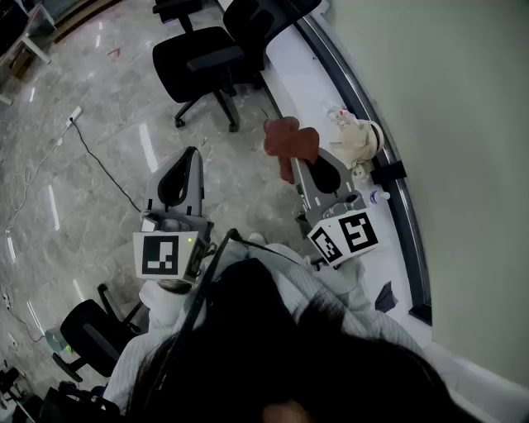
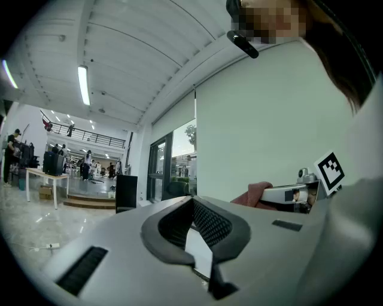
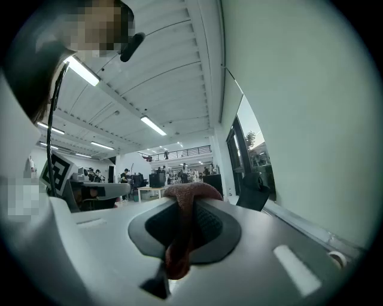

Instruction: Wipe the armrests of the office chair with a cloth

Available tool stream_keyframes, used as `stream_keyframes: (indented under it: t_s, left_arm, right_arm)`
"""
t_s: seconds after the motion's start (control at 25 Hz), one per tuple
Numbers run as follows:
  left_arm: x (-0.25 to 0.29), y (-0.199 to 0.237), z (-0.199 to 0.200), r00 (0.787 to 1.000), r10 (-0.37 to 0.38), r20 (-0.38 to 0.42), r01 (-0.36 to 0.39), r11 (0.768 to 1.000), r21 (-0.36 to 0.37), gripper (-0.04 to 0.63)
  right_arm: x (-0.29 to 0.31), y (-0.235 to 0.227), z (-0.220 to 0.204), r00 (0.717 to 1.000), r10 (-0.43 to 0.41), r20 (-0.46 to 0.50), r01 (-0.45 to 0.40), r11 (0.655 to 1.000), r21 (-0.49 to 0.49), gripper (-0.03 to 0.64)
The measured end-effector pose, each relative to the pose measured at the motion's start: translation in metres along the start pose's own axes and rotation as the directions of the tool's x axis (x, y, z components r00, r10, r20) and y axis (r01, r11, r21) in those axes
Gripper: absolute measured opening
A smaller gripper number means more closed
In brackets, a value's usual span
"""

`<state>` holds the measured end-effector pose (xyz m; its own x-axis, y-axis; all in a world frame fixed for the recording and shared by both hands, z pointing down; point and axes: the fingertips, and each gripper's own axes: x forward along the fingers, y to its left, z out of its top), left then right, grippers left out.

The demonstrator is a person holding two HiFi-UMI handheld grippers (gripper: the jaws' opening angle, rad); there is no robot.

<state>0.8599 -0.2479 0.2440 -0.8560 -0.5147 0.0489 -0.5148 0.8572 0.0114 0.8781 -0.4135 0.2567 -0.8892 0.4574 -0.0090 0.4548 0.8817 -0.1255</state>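
**Left claw** (image 1: 195,153) (image 2: 192,199): clenched, nothing between its jaws. Held level over the grey stone floor (image 1: 99,215).

**Right claw** (image 1: 296,162) (image 3: 185,195): clamped on the cloth. Held level beside the left claw, nearer the wall. Its marker cube (image 1: 347,235) is seen from above.

**Cloth** (image 1: 286,139) (image 3: 179,239): red-brown and soft. It is pinched between the right claw's pads, bunching over the tips and hanging down between the jaws. It touches no chair.

**Office chair** (image 1: 198,56): black, on castors, standing on the floor ahead of both claws and well apart from them. A second black chair (image 1: 263,21) stands just behind it, against the counter.

**Counter** (image 1: 307,83): a white ledge along the wall on the right. It carries a pale crumpled bundle (image 1: 357,140) and a small bottle (image 1: 378,197).

**Cable** (image 1: 103,165): black, trailing across the floor to the left claw's left.
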Motion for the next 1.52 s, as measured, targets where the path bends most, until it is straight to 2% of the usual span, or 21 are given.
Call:
stream_keyframes:
  t_s: [0.48,0.64,0.96,1.08,1.2,1.52]
  left_arm:
    - [0.003,-0.002,0.002,1.0,0.022,0.019,-0.022,1.0,0.001,0.003]
    - [-0.003,0.002,-0.008,0.998,0.058,0.003,-0.058,0.998,0.038,0.003]
    - [-0.015,0.04,-0.02,0.988,0.155,-0.005,-0.156,0.988,-0.022,0.003]
    - [-0.007,0.079,-0.019,0.982,0.19,0.0,-0.19,0.981,-0.029,0.003]
    - [0.013,0.137,-0.015,0.974,0.225,0.017,-0.225,0.974,-0.025,0.003]
    - [0.096,0.337,-0.004,0.982,0.187,0.005,-0.187,0.982,0.038,0.003]
  right_arm:
    - [0.001,-0.004,-0.004,1.0,0.009,-0.011,-0.009,0.999,-0.031,0.023]
    - [0.001,-0.006,-0.006,1.0,0.022,-0.006,-0.022,0.999,-0.032,0.023]
    - [0.034,0.006,-0.023,0.996,0.08,-0.034,-0.081,0.996,-0.021,0.024]
    - [0.069,0.014,-0.028,0.994,0.1,-0.053,-0.101,0.994,-0.028,0.024]
    - [0.124,0.021,-0.03,0.993,0.105,-0.055,-0.107,0.994,-0.038,0.025]
    - [0.334,0.037,-0.04,0.998,0.054,-0.036,-0.055,0.998,-0.027,0.025]
